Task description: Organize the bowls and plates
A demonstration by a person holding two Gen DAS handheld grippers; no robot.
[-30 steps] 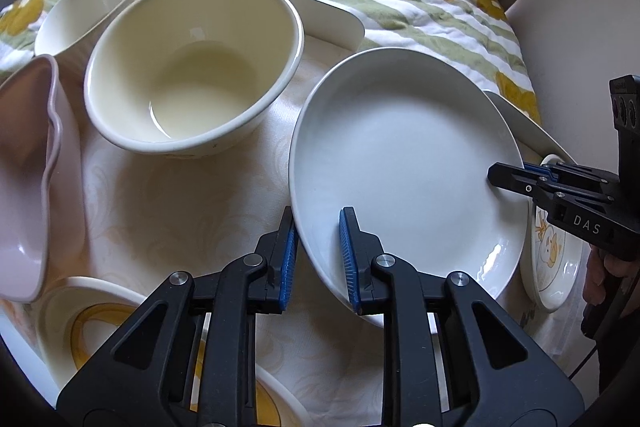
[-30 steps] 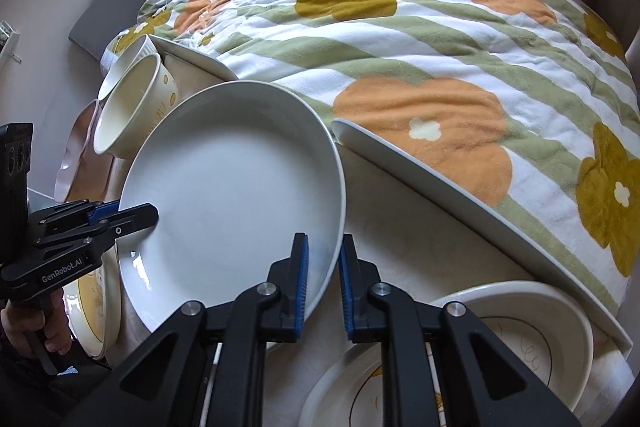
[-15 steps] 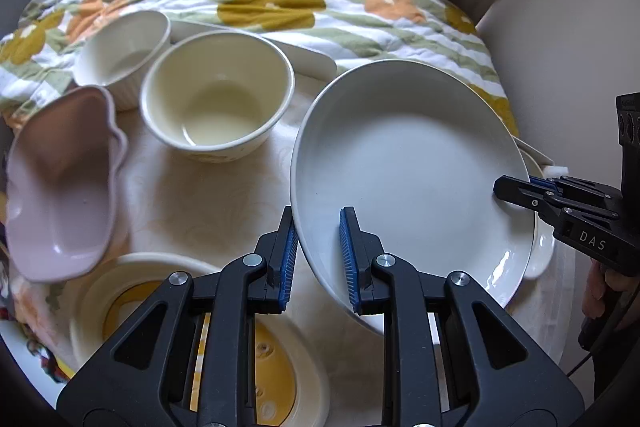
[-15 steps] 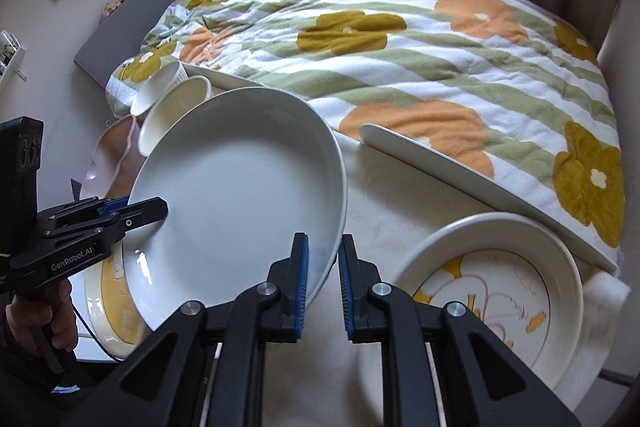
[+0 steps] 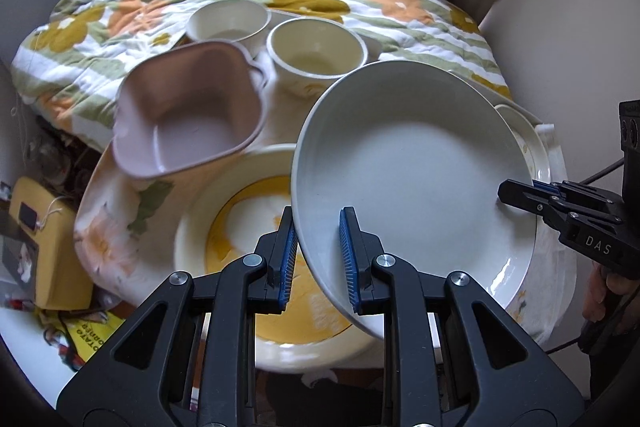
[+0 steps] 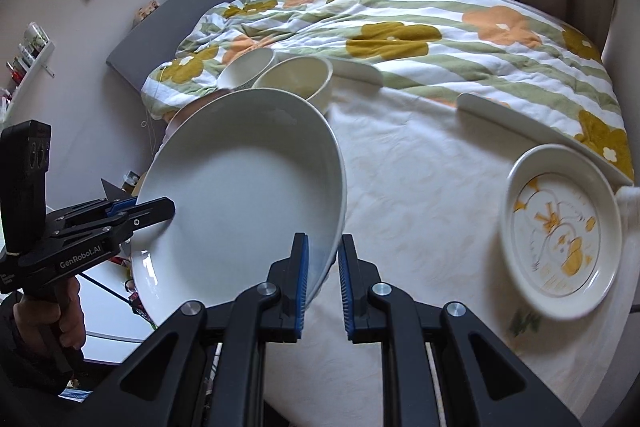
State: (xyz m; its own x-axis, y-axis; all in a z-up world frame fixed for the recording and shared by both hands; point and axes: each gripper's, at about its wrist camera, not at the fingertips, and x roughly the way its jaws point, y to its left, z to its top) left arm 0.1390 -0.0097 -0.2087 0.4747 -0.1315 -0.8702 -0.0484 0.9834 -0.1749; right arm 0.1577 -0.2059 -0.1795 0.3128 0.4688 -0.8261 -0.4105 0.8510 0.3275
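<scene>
A large white plate point(image 5: 416, 179) hangs tilted in the air, held at opposite rims by both grippers; it also shows in the right wrist view point(image 6: 240, 195). My left gripper point(image 5: 318, 255) is shut on its near rim. My right gripper point(image 6: 322, 271) is shut on its other rim. Below it on the table lies a yellow-patterned plate point(image 5: 240, 227). A pink squarish dish point(image 5: 188, 111) and two cream bowls point(image 5: 316, 51) point(image 5: 228, 21) stand beyond. A duck-patterned plate point(image 6: 560, 239) lies to the right.
The table point(image 6: 420, 167) has a pale cloth and abuts a bed with a flowered quilt point(image 6: 400, 27). A long white dish point(image 6: 532, 131) lies along the quilt's edge. A yellow box point(image 5: 48, 243) and clutter sit below the table's left edge.
Both grippers have lifted the large white plate higher and pulled it back from the table. More of the table, the yellow plate and the duck plate show beneath it.
</scene>
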